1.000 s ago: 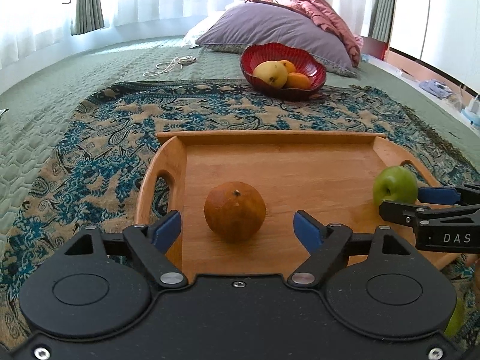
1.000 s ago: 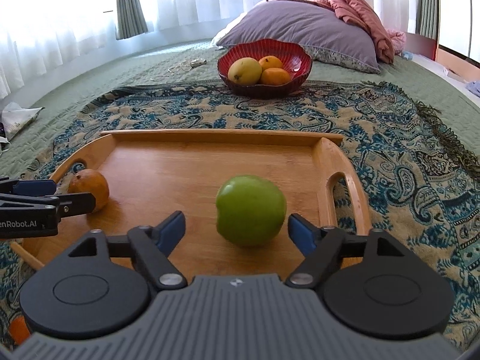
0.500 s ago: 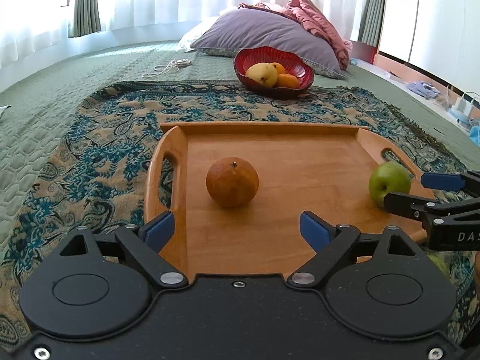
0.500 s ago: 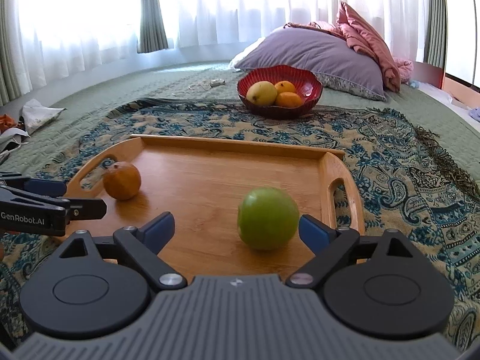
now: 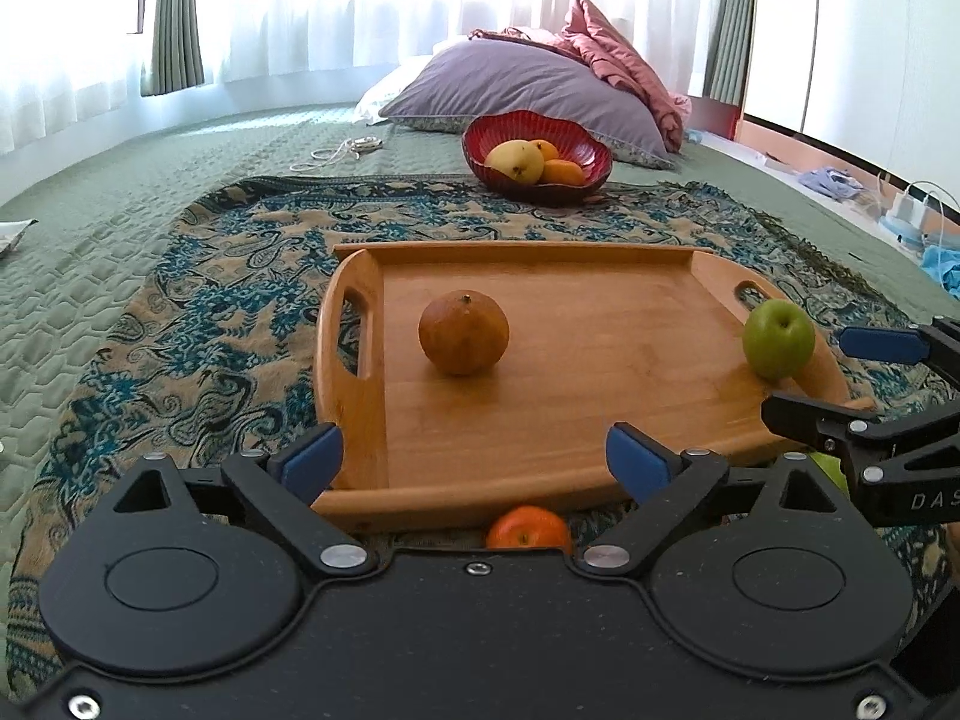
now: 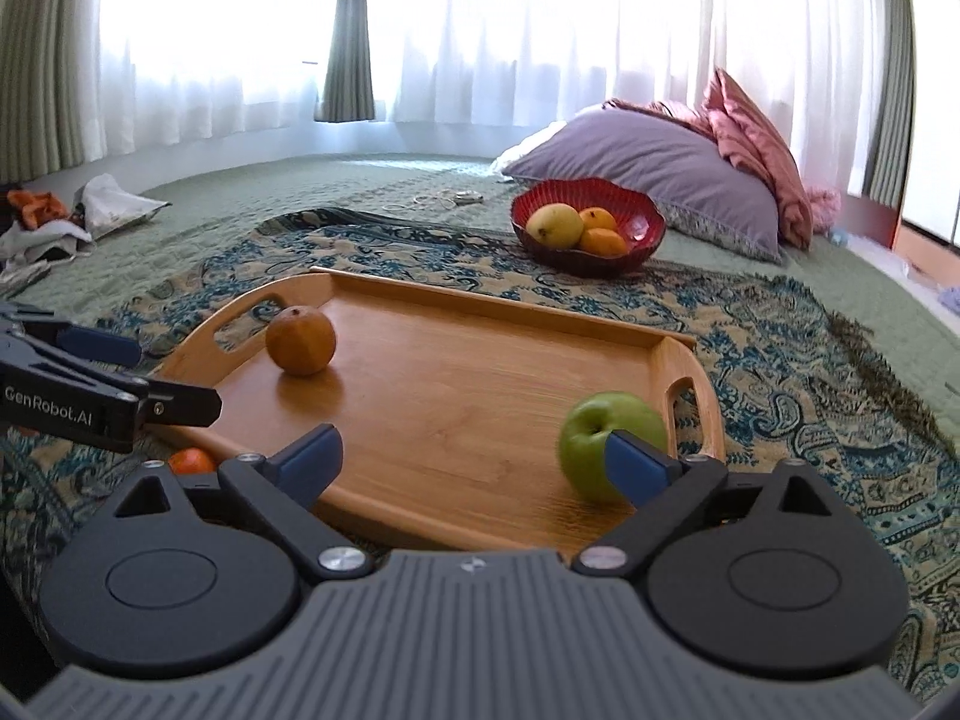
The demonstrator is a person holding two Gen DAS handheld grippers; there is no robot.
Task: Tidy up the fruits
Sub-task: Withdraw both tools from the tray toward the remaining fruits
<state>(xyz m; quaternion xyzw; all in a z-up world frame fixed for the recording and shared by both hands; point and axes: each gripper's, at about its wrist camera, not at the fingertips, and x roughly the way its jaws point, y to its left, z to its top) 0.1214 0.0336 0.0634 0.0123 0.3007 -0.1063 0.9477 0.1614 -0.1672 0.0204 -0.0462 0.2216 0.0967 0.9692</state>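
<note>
A wooden tray [image 5: 570,420] [image 6: 480,372] lies on a patterned throw. On it sit a brown-orange fruit [image 5: 463,332] [image 6: 300,340] at the left and a green apple [image 5: 778,339] [image 6: 606,444] at the right. A small orange [image 5: 528,528] [image 6: 191,461] lies on the throw just in front of the tray's near edge. My left gripper [image 5: 474,459] is open and empty above that near edge. My right gripper [image 6: 474,459] is open and empty, its right fingertip in front of the apple. A red bowl [image 5: 537,156] [image 6: 588,228] holding yellow and orange fruit stands behind the tray.
The throw [image 5: 210,312] covers a green quilted bed. A purple pillow [image 5: 528,90] and pink cloth lie behind the bowl. A white cable [image 5: 342,150] lies at the back left. Crumpled cloths [image 6: 72,222] lie at the far left. Another green fruit [image 5: 831,468] shows behind the right gripper.
Both grippers have pulled back and up from the fruits, staying open. The brown-orange fruit and the apple stay on the tray. The small orange in front of the tray has come into view.
</note>
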